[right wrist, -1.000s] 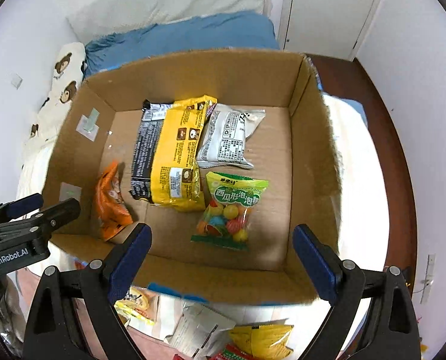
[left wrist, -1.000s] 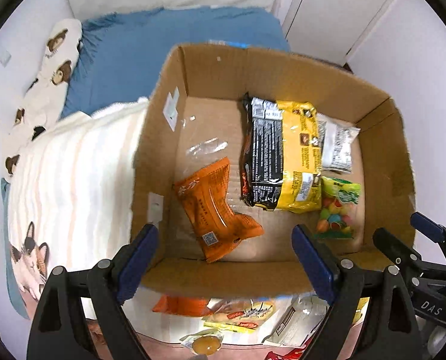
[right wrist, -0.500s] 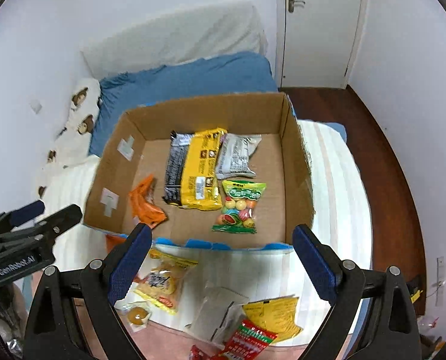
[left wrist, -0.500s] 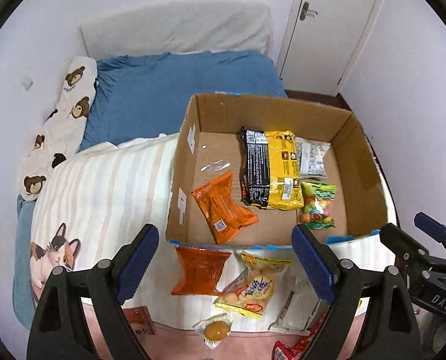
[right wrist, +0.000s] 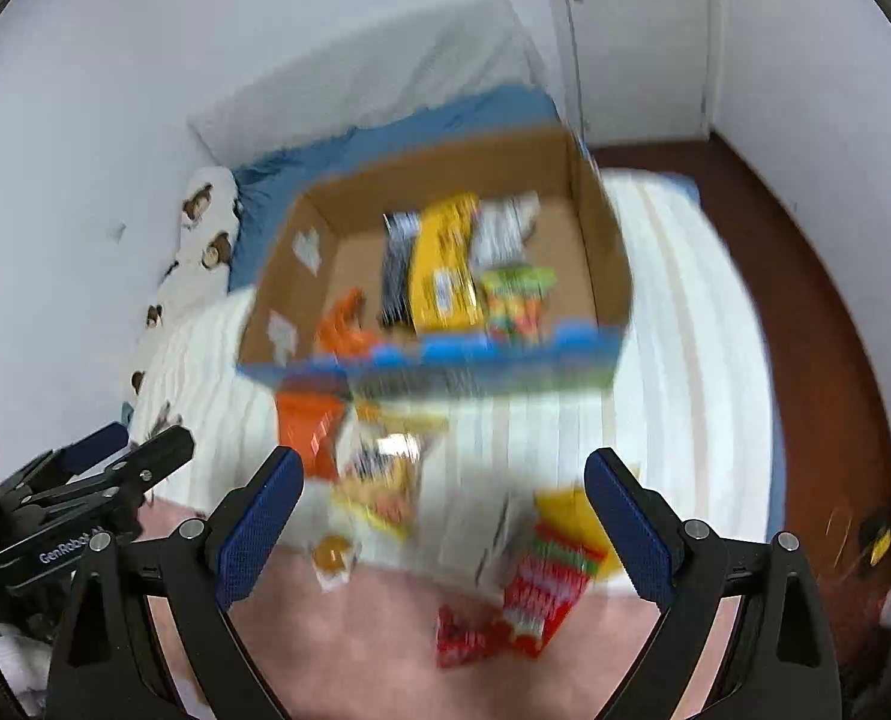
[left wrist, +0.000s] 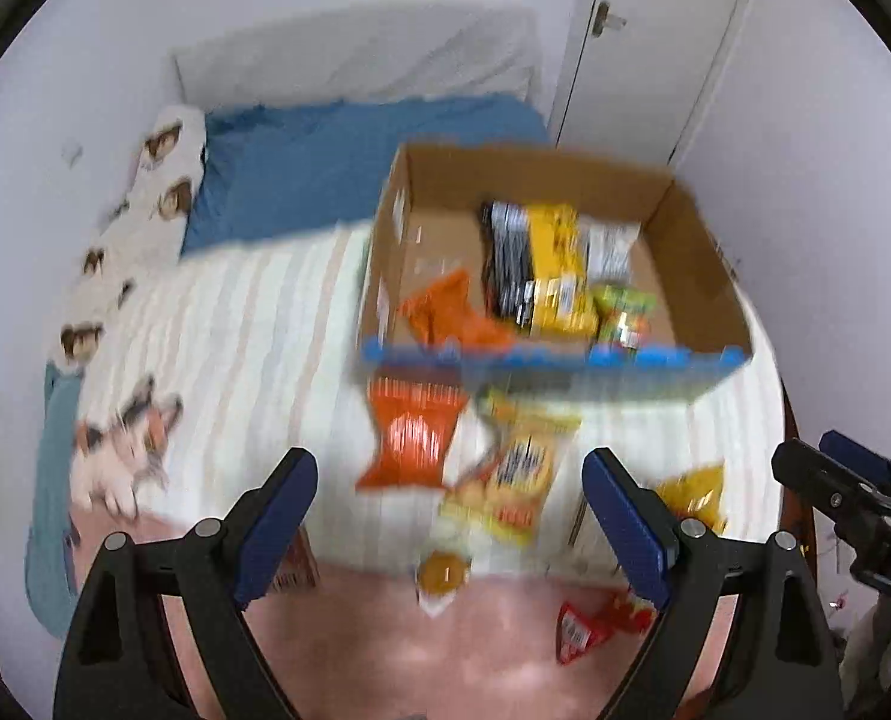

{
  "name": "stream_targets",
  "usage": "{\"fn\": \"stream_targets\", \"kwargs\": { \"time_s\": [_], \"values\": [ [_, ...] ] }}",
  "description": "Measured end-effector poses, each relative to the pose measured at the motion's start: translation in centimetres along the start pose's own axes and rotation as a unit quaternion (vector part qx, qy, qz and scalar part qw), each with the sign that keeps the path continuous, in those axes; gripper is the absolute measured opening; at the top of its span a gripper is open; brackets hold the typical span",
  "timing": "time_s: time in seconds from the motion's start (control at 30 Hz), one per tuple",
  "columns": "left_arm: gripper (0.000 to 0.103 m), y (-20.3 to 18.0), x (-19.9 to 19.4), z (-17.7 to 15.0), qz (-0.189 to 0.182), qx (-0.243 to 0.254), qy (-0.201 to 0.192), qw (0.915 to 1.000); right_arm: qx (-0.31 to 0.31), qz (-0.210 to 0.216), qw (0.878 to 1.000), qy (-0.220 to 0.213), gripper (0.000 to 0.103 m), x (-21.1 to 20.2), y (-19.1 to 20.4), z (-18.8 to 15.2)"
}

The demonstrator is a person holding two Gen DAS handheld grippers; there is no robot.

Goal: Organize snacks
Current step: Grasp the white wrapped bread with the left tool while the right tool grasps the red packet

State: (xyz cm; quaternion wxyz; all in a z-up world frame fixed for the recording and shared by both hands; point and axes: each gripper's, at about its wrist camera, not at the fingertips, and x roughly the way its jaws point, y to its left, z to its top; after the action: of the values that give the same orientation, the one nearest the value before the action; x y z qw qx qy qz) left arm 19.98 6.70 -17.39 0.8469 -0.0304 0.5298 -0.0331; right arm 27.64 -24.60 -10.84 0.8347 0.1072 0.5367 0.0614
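Both the left gripper [left wrist: 450,498] and the right gripper [right wrist: 444,501] hang with jaws spread and empty above loose snacks on the bed, on the near side of the cardboard box [left wrist: 706,276]. The orange packet [left wrist: 412,441] lies just beyond the left jaws, long axis running near-to-far, so the left hand looks nearer to it.

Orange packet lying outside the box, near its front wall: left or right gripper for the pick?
Left, probably. The orange packet lies just ahead of the open left gripper; in the right view it sits off to the left of the right gripper, which is also open and empty.
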Motion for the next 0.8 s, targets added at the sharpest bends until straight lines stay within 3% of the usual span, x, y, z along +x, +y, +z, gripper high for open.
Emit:
{"fn": "stream_targets", "kwargs": {
  "time_s": [0.2, 0.3, 0.53, 0.63, 0.8],
  "values": [
    [0.091, 0.0, 7.3, -5.2, 0.014, -0.004, 0.101, 0.9948, 0.091, -0.01, 0.994, 0.066, 0.096, 5.9, -5.2, -5.5],
    [0.091, -1.2, 9.6, -6.3, -0.004, -0.001, 0.134, 0.991, 0.123, -0.013, 0.988, 0.092, 0.083, 8.8, -7.3, -7.7],
    [0.091, -5.9, 13.3, -6.2, -0.018, 0.039, 0.167, 0.985, 0.136, -0.041, 0.98, 0.142, 0.078, 16.0, -8.7, -10.6],
    [0.091, -8.4, 14.5, -5.8, -0.02, 0.066, 0.177, 0.9818, 0.123, -0.065, 0.982, 0.127, 0.051, 16.2, -9.1, -11.4],
    [0.091, -13.0, 16.5, -5.5, -0.037, 0.111, 0.199, 0.973, 0.138, -0.056, 0.979, 0.136, 0.049, 14.3, -12.1, -12.7]
  ]
}}
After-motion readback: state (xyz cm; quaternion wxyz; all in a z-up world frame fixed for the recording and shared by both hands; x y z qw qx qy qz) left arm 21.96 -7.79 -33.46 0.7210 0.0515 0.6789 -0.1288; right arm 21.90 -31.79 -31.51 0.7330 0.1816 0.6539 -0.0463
